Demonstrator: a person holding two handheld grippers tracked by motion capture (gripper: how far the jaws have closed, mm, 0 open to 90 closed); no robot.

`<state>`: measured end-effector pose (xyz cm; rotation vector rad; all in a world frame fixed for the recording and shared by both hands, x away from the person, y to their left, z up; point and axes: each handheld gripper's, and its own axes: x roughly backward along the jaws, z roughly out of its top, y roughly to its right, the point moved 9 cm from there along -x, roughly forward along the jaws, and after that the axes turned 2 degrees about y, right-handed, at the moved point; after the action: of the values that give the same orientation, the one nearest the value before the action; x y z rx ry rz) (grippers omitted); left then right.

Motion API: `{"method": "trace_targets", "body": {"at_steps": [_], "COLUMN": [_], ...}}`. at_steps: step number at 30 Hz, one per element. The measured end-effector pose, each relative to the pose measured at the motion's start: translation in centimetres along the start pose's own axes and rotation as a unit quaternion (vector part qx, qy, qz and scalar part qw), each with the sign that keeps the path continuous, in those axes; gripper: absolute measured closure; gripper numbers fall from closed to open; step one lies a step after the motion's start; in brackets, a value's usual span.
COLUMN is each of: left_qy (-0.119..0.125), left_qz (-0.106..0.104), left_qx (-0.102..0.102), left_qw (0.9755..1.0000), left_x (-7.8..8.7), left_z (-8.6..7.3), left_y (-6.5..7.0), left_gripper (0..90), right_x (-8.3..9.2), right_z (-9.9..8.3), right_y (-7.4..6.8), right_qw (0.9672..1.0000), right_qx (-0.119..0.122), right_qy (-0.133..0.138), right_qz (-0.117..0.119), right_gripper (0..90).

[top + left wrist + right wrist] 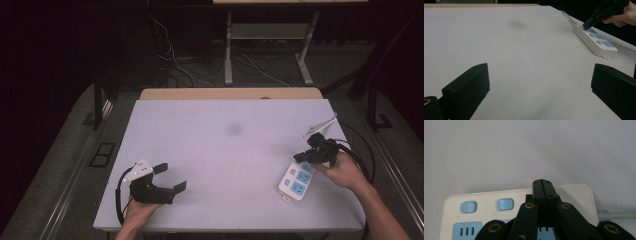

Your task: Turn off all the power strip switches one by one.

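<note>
White table (225,145) bearing a power strip (297,180) near its right edge, the right gripper (303,157), jaws closed together and empty, tip on the strip's top face; left gripper (170,176) wide open, empty.

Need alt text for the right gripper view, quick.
The right gripper, jaws shut together, sits over the cable end of a white power strip with blue buttons, on a pale table.
</note>
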<state>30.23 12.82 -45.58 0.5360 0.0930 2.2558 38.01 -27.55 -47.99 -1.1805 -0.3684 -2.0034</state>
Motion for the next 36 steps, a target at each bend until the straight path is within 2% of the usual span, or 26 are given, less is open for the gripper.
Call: {"method": "trace_targets", "body": {"at_steps": [7,10,13,16,20,21,23,24,26,27,36], "left_qy": [0.003,0.003,0.005,0.006,0.007,0.008,0.008,0.009,0.009,0.009,0.011], "left_qz": [0.000,-0.001,-0.002,-0.002,-0.001,-0.001,0.000,0.000,0.000,0.001,0.001], "left_qx": [0.000,0.000,0.002,0.001,0.001,0.002,0.003,0.005,0.005,0.005,0.006], "left_qw": [1.0000,1.0000,1.0000,1.0000,1.0000,1.0000,1.0000,1.0000,0.9999,0.9999,0.9999], "left_x": [0.1,0.1,0.1,0.2,0.2,0.2,0.2,0.2,0.2,0.2,0.3], "left_z": [0.1,0.1,0.1,0.2,0.2,0.2,0.2,0.2,0.2,0.2,0.3], "left_y": [0.1,0.1,0.1,0.1,0.0,0.0,0.0,0.0,0.0,0.0,0.0], "left_gripper": [0.3,0.3,0.3,0.3,0.3,0.3,0.4,0.4,0.4,0.4,0.4], "right_x": [1.1,1.8,2.5,3.1,3.7,3.7,3.8,3.9,4.2,4.3,4.6], "right_z": [0.6,0.7,0.7,0.8,0.7,0.7,0.5,0.5,0.4,0.4,-0.1], "right_y": [-0.4,-0.6,-0.5,-0.6,-0.9,-1.1,-1.5,-1.7,-2.3,-2.7,-5.9], "right_qw": [0.9996,0.9987,0.9971,0.9940,0.9877,0.9861,0.9849,0.9830,0.9805,0.9793,0.9739], "right_qx": [-0.009,-0.024,-0.043,-0.070,-0.096,-0.099,-0.098,-0.101,-0.103,-0.105,-0.105], "right_qy": [0.028,0.045,0.061,0.082,0.120,0.128,0.134,0.143,0.158,0.164,0.201], "right_qz": [-0.002,-0.005,-0.017,-0.015,-0.030,-0.037,-0.048,-0.056,-0.057,-0.053,-0.006], "right_gripper": [90.0,88.1,75.6,58.4,36.8,30.6,16.4,11.7,8.2,0.0,0.3]}}
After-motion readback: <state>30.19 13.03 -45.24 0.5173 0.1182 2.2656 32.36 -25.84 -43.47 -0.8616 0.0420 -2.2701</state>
